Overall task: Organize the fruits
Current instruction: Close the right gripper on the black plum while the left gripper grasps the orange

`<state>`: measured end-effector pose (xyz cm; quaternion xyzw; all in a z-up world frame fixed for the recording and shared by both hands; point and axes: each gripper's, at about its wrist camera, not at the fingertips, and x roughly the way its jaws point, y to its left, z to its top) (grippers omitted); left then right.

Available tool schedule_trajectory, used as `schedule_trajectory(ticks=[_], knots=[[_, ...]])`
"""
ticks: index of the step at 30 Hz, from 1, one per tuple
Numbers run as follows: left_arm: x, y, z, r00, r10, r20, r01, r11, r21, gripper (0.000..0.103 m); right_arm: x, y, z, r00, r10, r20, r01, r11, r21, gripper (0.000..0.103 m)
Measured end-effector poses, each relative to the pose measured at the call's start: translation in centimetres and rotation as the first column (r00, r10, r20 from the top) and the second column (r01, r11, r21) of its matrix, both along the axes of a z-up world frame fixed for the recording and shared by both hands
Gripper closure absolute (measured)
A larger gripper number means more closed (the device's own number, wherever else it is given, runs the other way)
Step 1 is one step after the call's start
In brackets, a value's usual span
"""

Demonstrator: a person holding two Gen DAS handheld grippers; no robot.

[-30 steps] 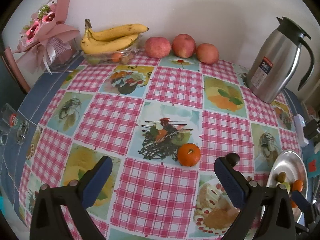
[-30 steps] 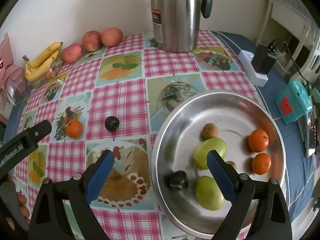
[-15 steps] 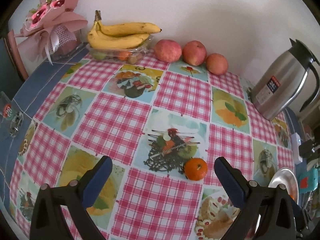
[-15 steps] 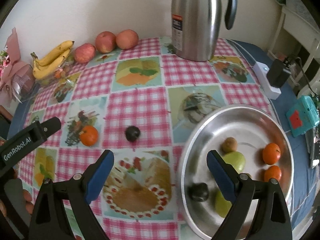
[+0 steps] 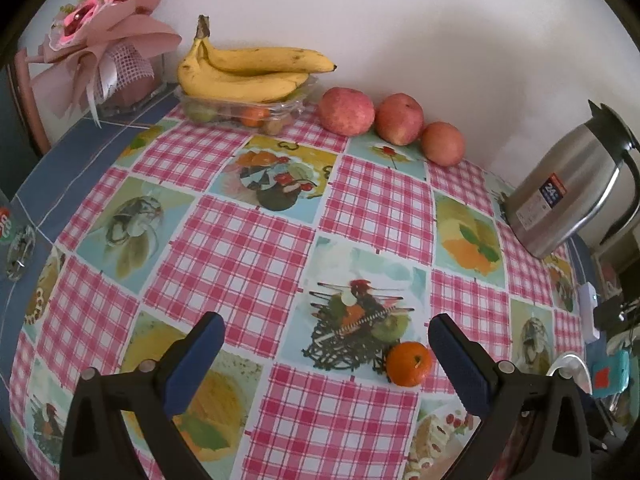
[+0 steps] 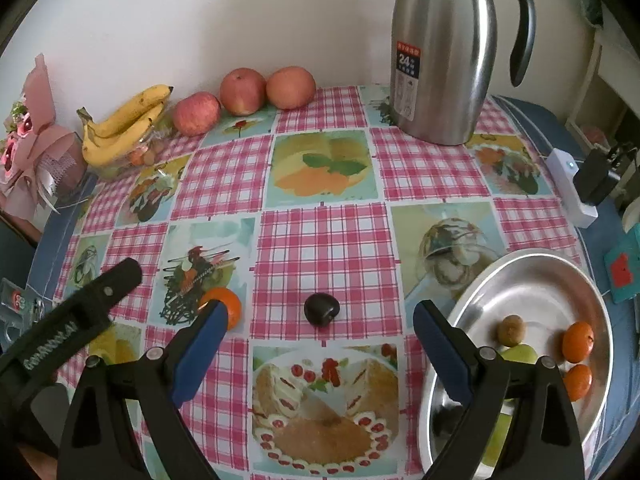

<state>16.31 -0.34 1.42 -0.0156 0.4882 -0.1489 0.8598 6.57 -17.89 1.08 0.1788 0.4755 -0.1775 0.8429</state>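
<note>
A small orange (image 5: 409,363) lies on the checked tablecloth, just inside my open left gripper's (image 5: 326,354) right finger. In the right wrist view the same orange (image 6: 224,309) sits at the left, partly behind a finger. A dark plum (image 6: 321,309) lies on the cloth between the fingers of my open, empty right gripper (image 6: 318,348), a little ahead. The steel plate (image 6: 532,264) at the right holds two oranges (image 6: 577,341), a kiwi (image 6: 510,328) and green fruit (image 6: 520,354). The left gripper's body (image 6: 76,312) shows at the left.
Bananas (image 5: 248,76) on a clear box of fruit and three apples (image 5: 346,111) line the back wall. A steel thermos (image 6: 440,52) stands back right. A pink bouquet (image 5: 100,28) is at back left. A white power strip (image 6: 572,188) lies by the right edge.
Both grippers have swung left. The plate slid toward the right edge of the right view and the plum came between its fingers. The orange moved right and down in the left view.
</note>
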Motion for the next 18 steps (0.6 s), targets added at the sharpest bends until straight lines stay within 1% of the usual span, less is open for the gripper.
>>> schedule_trajectory(ticks=[4, 8, 11, 13, 14, 15, 17, 18], knots=[[0.5, 0.1, -0.4, 1.000, 0.008, -0.012, -0.009, 1.000, -0.028, 0.000, 0.7, -0.2, -0.8, 1.000, 0.006, -0.010, -0.006, 1.000, 0.015, 0.009], [0.5, -0.9, -0.6, 0.999, -0.033, -0.020, 0.033, 0.999, -0.036, 0.000, 1.3, -0.4, -1.4, 1.000, 0.010, -0.013, -0.010, 1.000, 0.030, 0.009], [0.5, -1.7, -1.0, 0.998, -0.063, -0.031, 0.061, 0.995, -0.075, 0.000, 1.7, -0.4, -2.1, 1.000, 0.019, -0.021, -0.019, 0.999, 0.033, 0.010], [0.6, -2.2, -1.6, 0.995, -0.081, -0.063, 0.076, 0.994, -0.084, 0.000, 1.8, -0.5, -2.6, 0.999, 0.020, -0.030, -0.019, 0.999, 0.034, 0.015], [0.6, -2.4, -1.8, 0.994, -0.086, -0.070, 0.080, 0.993, -0.086, 0.000, 1.9, -0.6, -2.9, 0.999, 0.019, -0.036, -0.018, 0.999, 0.035, 0.024], [0.6, -2.7, -2.2, 0.992, -0.097, -0.075, 0.090, 0.992, -0.083, 0.001, 1.9, -0.7, -3.3, 0.999, 0.017, -0.046, -0.016, 0.999, 0.034, 0.027], [0.6, -3.1, -2.8, 0.990, -0.106, -0.092, 0.101, 0.993, -0.061, 0.001, 1.9, -0.8, -4.0, 0.998, 0.014, -0.062, -0.012, 0.999, 0.033, 0.029], [0.5, -3.2, -3.1, 0.989, -0.109, -0.102, 0.104, 0.993, -0.060, 0.003, 2.0, -0.9, -4.4, 0.998, 0.012, -0.069, -0.009, 0.999, 0.038, 0.031]])
